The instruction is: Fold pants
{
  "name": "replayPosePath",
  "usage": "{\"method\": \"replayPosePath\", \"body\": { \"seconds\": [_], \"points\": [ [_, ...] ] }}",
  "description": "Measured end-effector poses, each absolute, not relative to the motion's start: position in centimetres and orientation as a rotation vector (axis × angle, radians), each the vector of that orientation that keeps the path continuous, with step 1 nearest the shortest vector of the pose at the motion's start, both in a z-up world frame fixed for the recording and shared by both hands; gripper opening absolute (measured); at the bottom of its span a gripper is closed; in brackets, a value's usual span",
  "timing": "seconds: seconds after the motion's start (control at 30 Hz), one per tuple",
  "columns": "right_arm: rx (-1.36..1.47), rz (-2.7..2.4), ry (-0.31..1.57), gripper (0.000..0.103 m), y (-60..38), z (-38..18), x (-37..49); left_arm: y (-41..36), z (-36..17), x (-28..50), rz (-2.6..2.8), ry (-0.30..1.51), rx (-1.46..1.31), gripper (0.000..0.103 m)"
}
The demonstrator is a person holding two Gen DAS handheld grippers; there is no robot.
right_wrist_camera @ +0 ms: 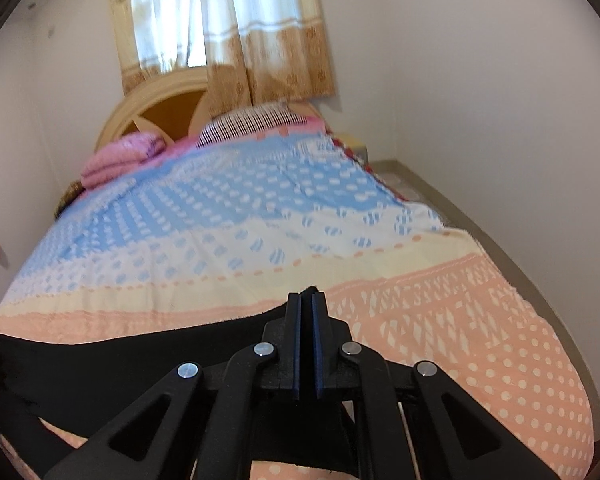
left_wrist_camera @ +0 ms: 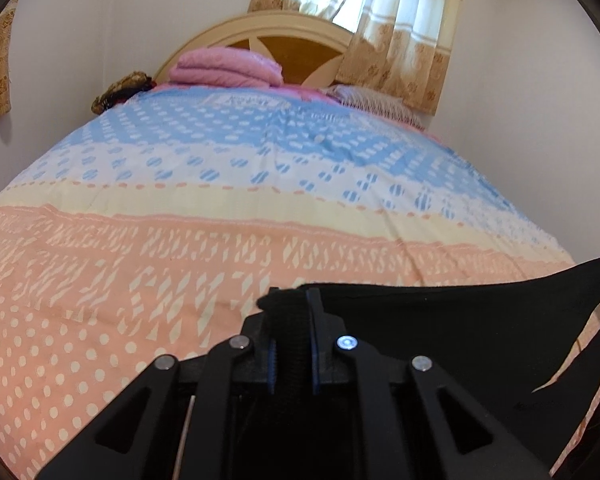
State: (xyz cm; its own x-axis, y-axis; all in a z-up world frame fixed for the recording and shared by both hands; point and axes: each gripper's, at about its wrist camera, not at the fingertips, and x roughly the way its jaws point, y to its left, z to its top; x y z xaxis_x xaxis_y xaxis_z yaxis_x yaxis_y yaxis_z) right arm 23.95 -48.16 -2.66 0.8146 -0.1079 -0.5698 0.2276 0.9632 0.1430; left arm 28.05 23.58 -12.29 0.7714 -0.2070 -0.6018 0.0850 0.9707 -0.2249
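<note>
Both the left gripper (left_wrist_camera: 291, 300) and right gripper (right_wrist_camera: 308, 300) pinch the black pants (left_wrist_camera: 460, 328) above the bedspread (left_wrist_camera: 140, 240).

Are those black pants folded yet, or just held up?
Held up: the pants hang stretched between the left tool and right tool.

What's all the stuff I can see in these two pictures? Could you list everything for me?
pants: one, black, stretched between the two grippers over the near end of the bed
bedspread: one, blue, cream and peach patterned, covering the bed
folded blanket: one, pink, at the headboard
headboard: one, cream and brown, curved, against the far wall
curtains: beige, floral, over the window
striped pillow: one, beside the blanket
left gripper: black, shut on the pants
right gripper: black, shut on the pants
</note>
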Motion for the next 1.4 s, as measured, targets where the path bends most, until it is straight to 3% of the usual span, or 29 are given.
{"method": "replayPosePath", "body": {
  "seconds": [0.4, 0.97, 1.2, 1.33, 1.4],
  "points": [
    [0.327, -0.143, 0.470, 0.004, -49.3, -3.3, 14.7, 24.4, -10.8, 20.8, -0.251, 0.520, -0.235, 0.013],
    [0.461, -0.163, 0.572, 0.004, -51.3, -11.6, 6.3, 24.8, -16.7, 11.8, -0.278, 0.540, -0.201, 0.020],
    [0.456, -0.176, 0.566, 0.004, -51.3, -11.3, 4.2, 25.4, -17.0, 10.0, -0.263, 0.527, -0.196, 0.028],
    [0.378, -0.269, 0.596, 0.005, -51.3, -11.2, 3.3, 26.0, -17.1, 8.9, -0.218, 0.510, -0.200, 0.057],
    [0.413, -0.292, 0.591, 0.006, -52.4, -11.4, 2.3, 26.4, -17.2, 8.0, -0.212, 0.515, -0.198, 0.059]
  ]
}}
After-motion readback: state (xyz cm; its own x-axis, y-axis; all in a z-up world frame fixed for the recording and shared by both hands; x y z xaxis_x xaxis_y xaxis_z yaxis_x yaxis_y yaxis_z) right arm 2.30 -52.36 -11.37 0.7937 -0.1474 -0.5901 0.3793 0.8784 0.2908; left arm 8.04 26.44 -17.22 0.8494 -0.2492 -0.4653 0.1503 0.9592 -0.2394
